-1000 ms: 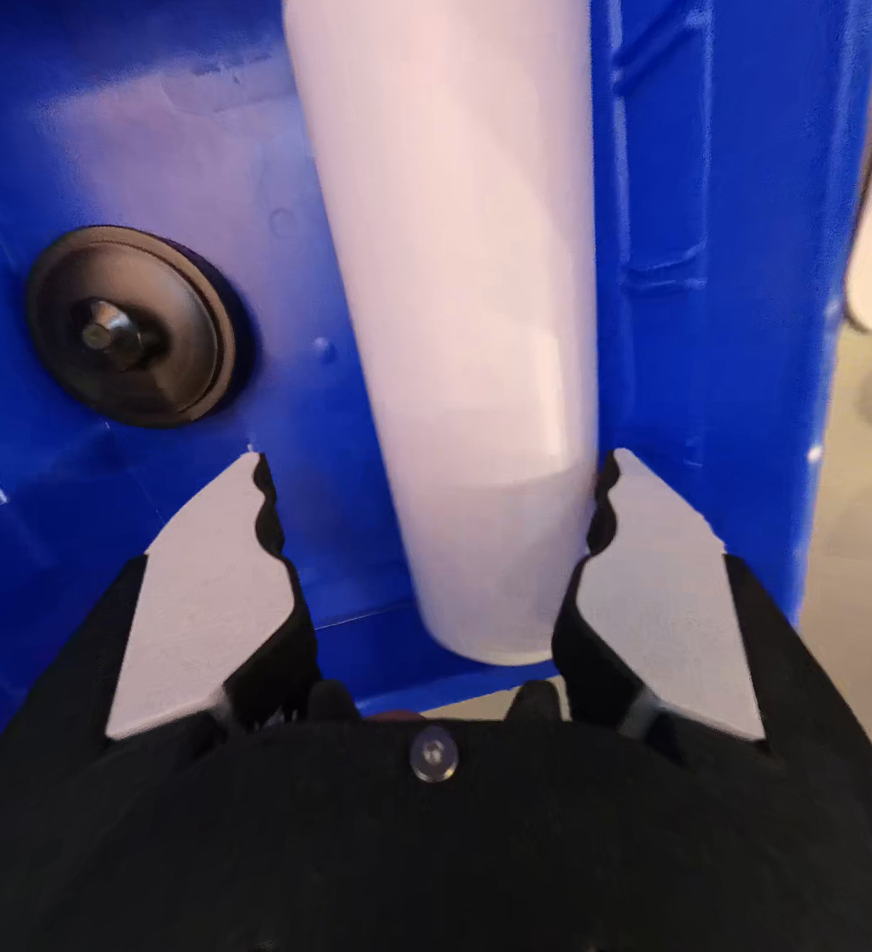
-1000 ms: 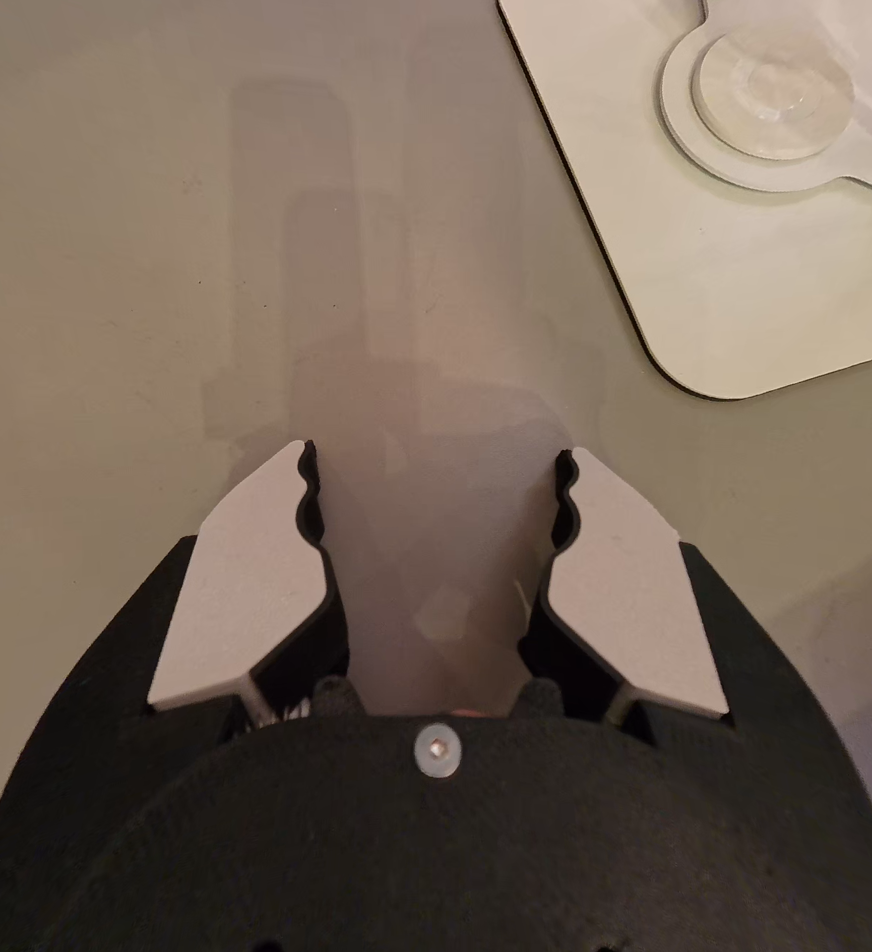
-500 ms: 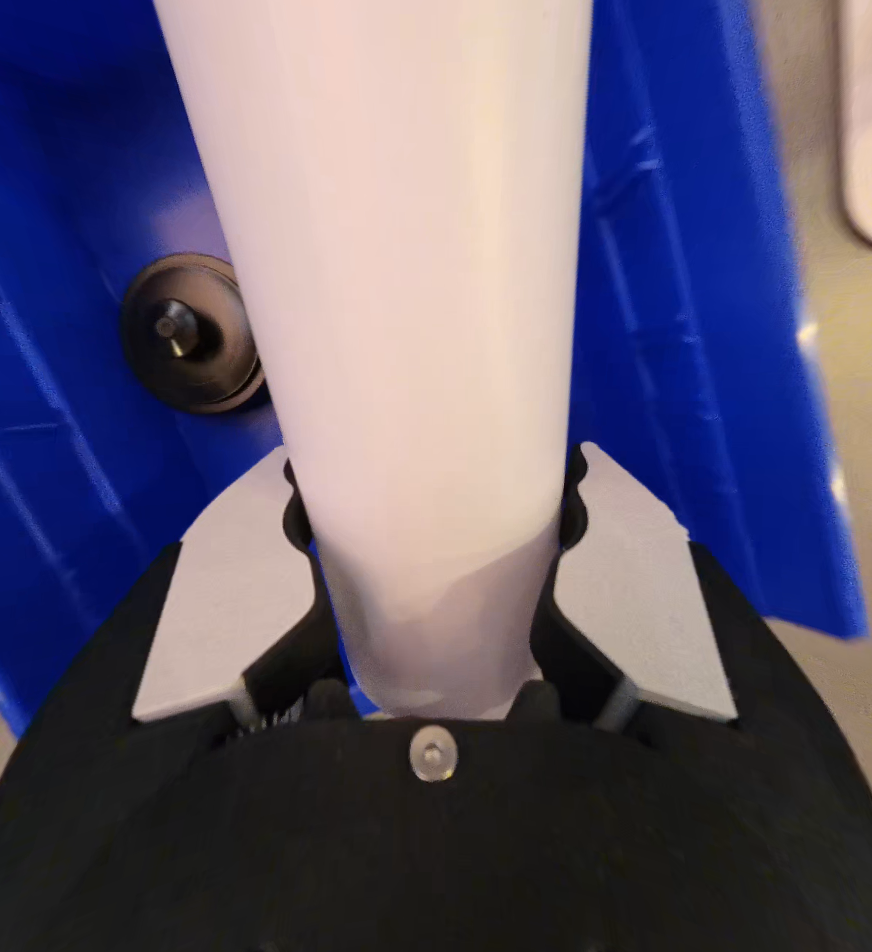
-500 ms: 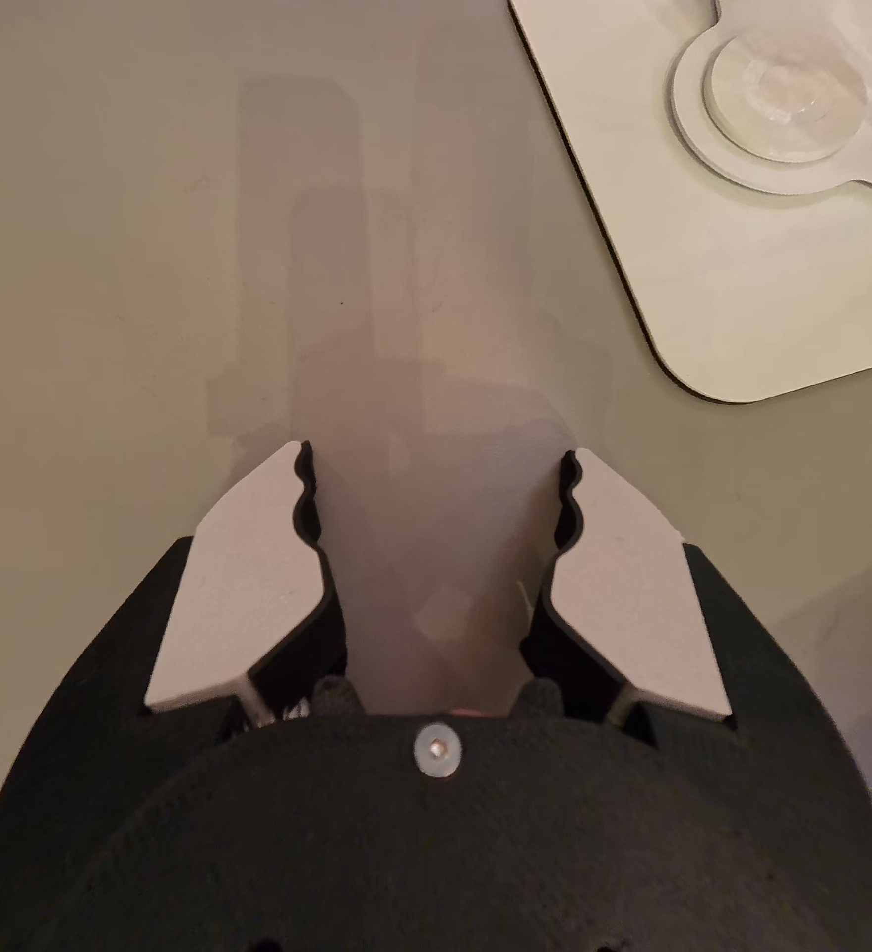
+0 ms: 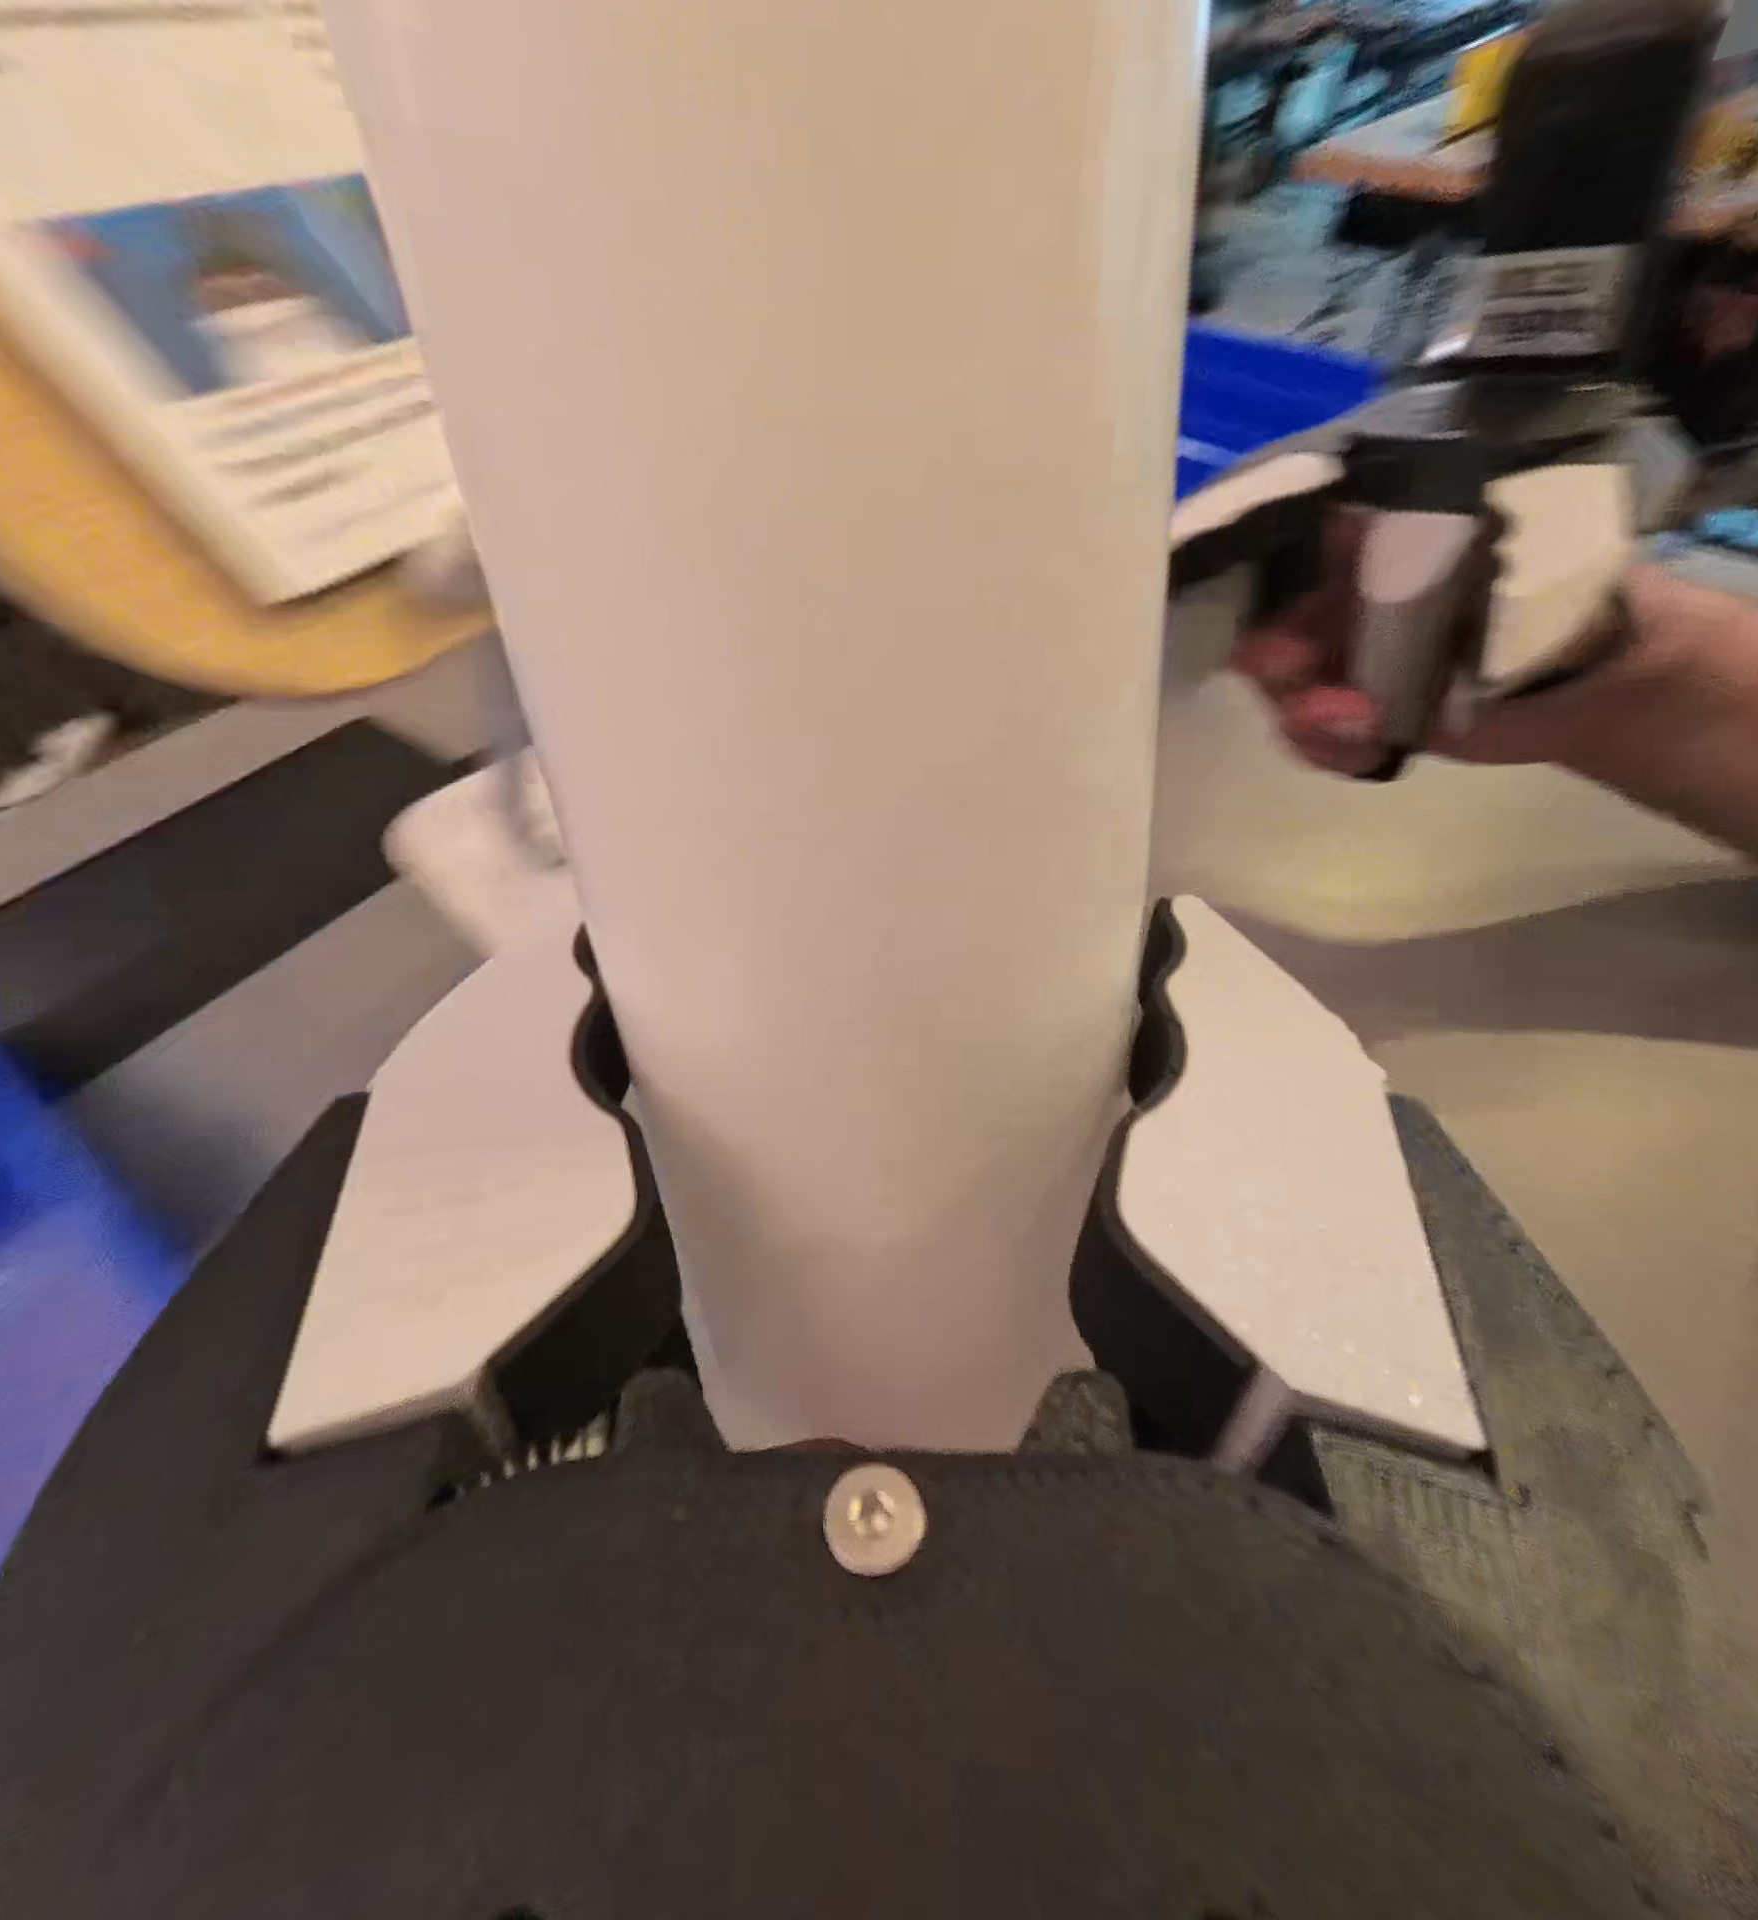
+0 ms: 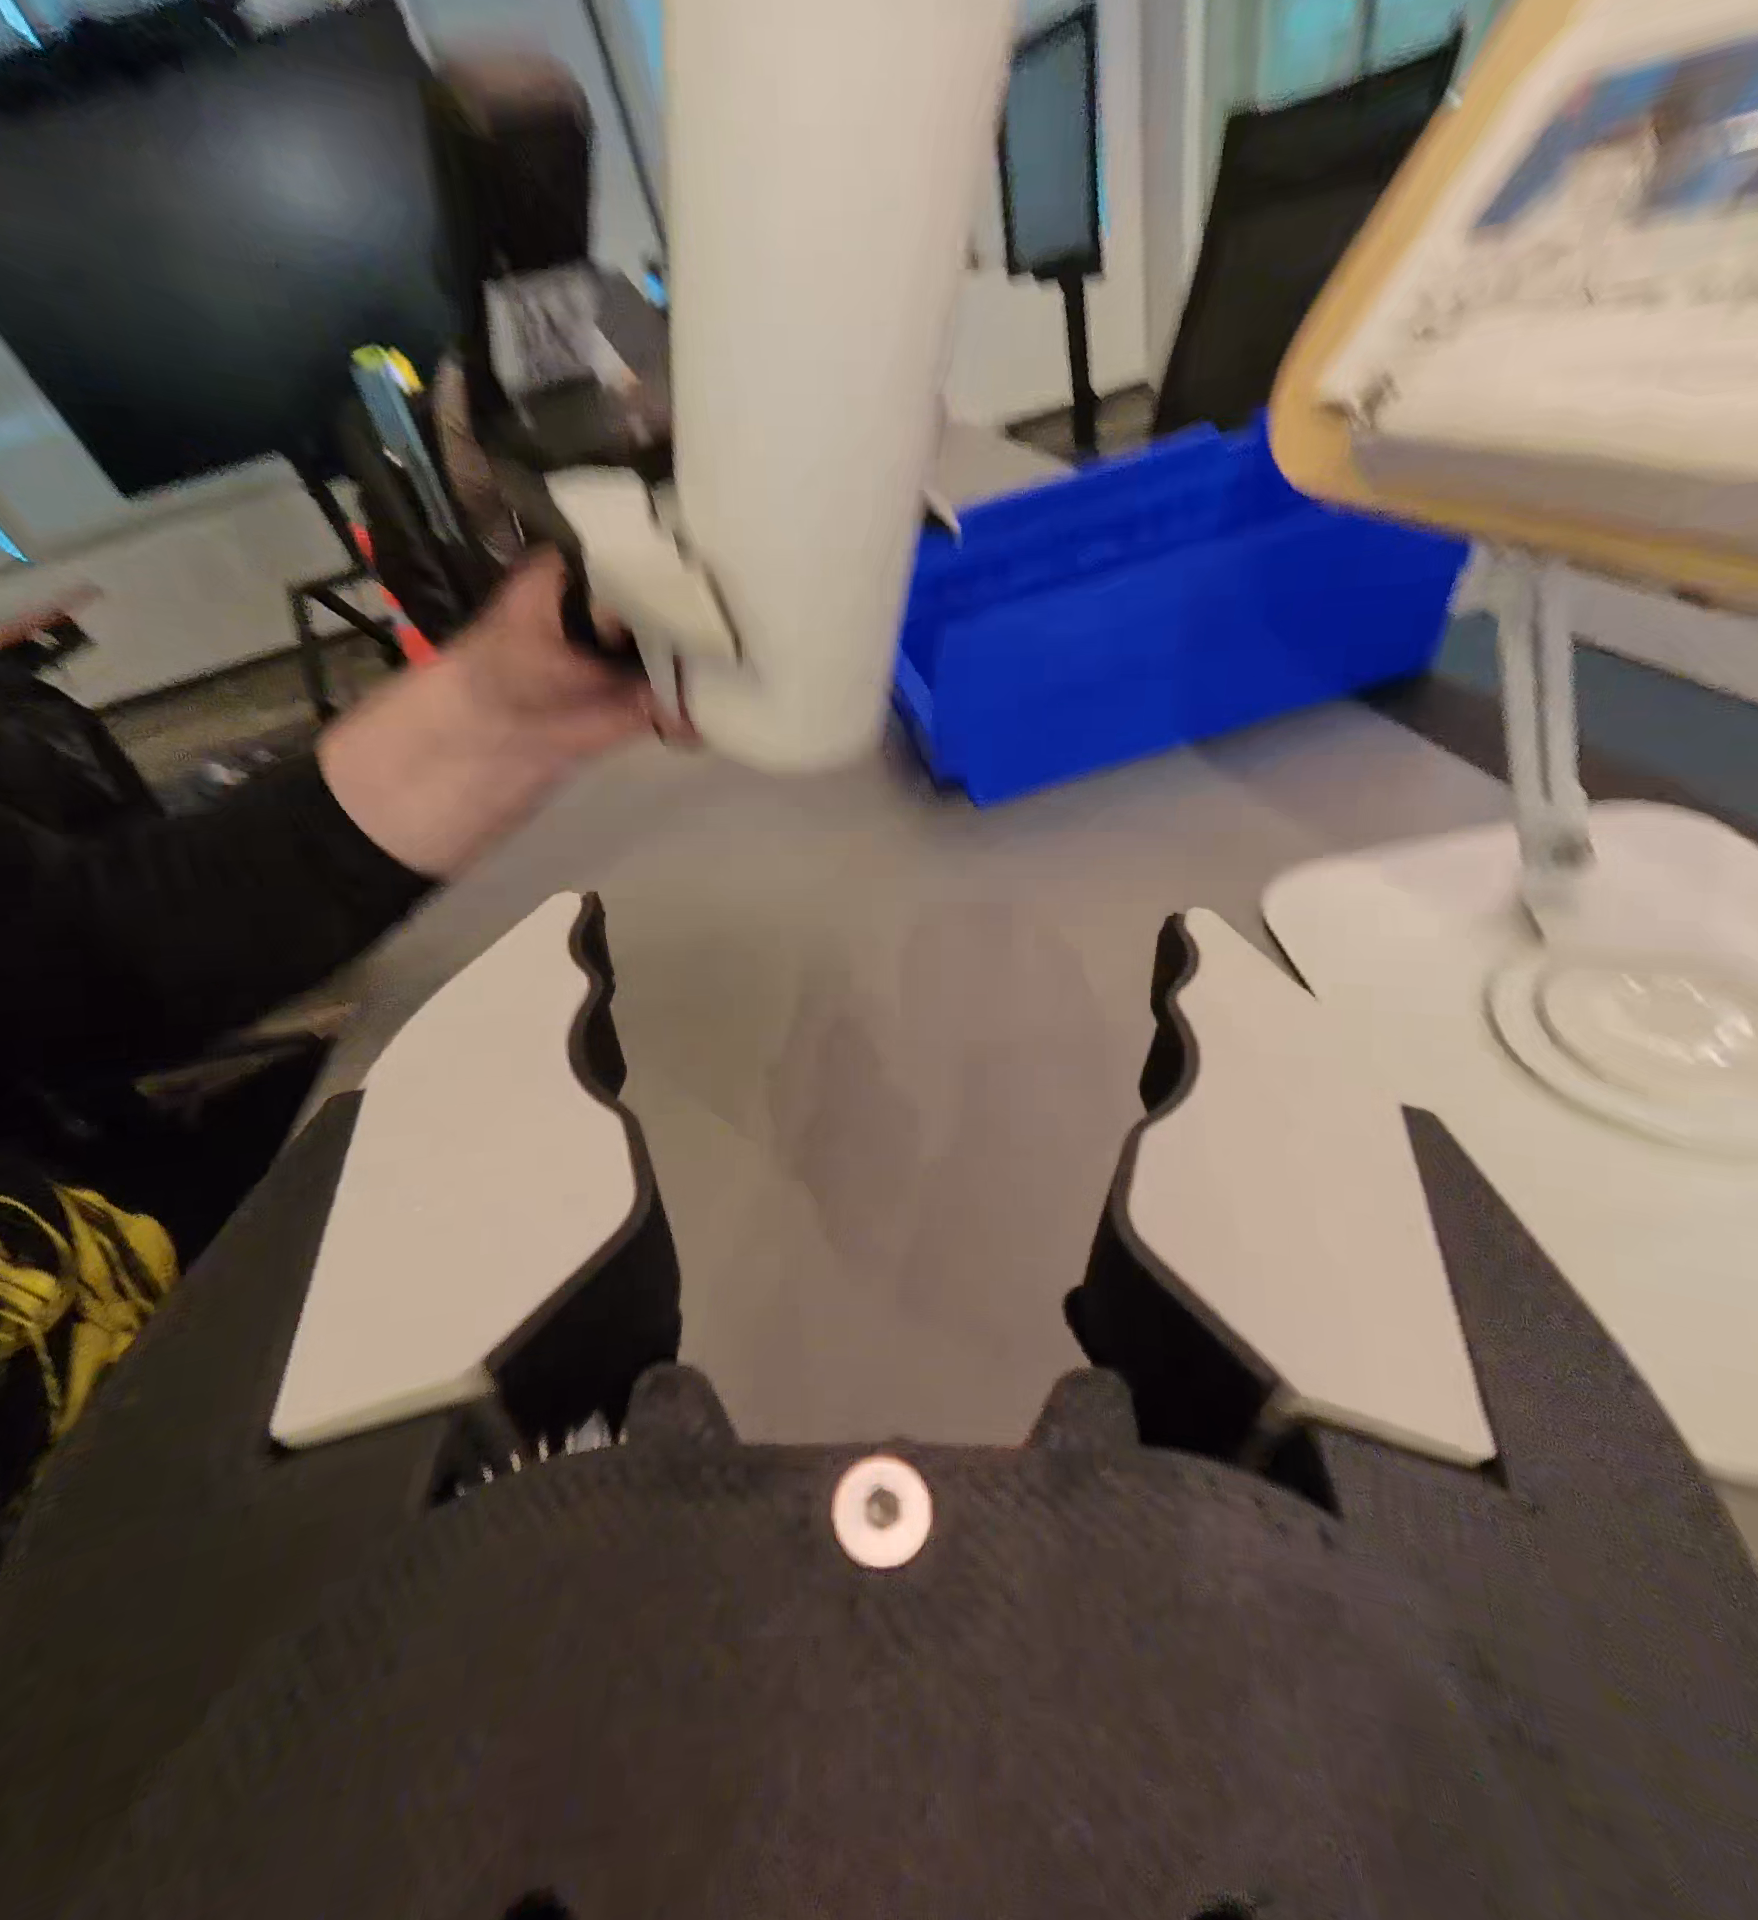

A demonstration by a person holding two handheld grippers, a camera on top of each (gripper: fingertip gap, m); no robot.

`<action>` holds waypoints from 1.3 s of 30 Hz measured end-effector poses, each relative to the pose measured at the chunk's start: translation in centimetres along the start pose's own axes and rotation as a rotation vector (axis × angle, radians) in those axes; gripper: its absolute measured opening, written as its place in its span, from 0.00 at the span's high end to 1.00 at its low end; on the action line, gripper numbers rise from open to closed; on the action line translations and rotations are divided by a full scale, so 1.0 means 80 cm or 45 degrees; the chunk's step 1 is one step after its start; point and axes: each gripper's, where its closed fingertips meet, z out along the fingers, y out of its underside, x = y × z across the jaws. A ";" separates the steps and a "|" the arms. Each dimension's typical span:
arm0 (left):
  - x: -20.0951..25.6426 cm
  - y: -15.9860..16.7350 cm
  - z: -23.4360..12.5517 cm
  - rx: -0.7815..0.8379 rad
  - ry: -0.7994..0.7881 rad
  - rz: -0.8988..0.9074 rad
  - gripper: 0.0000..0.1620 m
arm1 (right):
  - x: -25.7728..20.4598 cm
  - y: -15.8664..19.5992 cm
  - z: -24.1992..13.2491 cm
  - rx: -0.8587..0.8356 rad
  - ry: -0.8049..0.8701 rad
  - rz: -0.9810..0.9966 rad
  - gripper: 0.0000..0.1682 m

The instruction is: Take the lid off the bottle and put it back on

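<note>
White bottle [image 5: 781, 623] sits clamped between my left gripper's [image 5: 875, 997] fingers, lifted above the grey table [image 6: 854, 935]. My right gripper [image 6: 880, 987] hangs spread wide and empty, blue bin [image 6: 1166, 613] beyond.

The left claw [image 5: 875, 997], open around the bottle [image 5: 802, 520] in the bin [image 6: 1166, 613] a second ago, now clamps it, lifted clear above the desk [image 6: 854, 883]. The right claw [image 6: 880, 997] tilts up from the desk toward it.

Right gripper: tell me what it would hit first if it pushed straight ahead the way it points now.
Probably the white bottle, held off the table in the left gripper ahead of the open right gripper. The gap before it looks free; blur leaves depth unclear.
</note>
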 end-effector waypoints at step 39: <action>0.154 0.086 0.152 -0.176 0.465 0.141 0.47 | -0.023 0.026 0.005 -0.032 -0.173 -0.309 0.39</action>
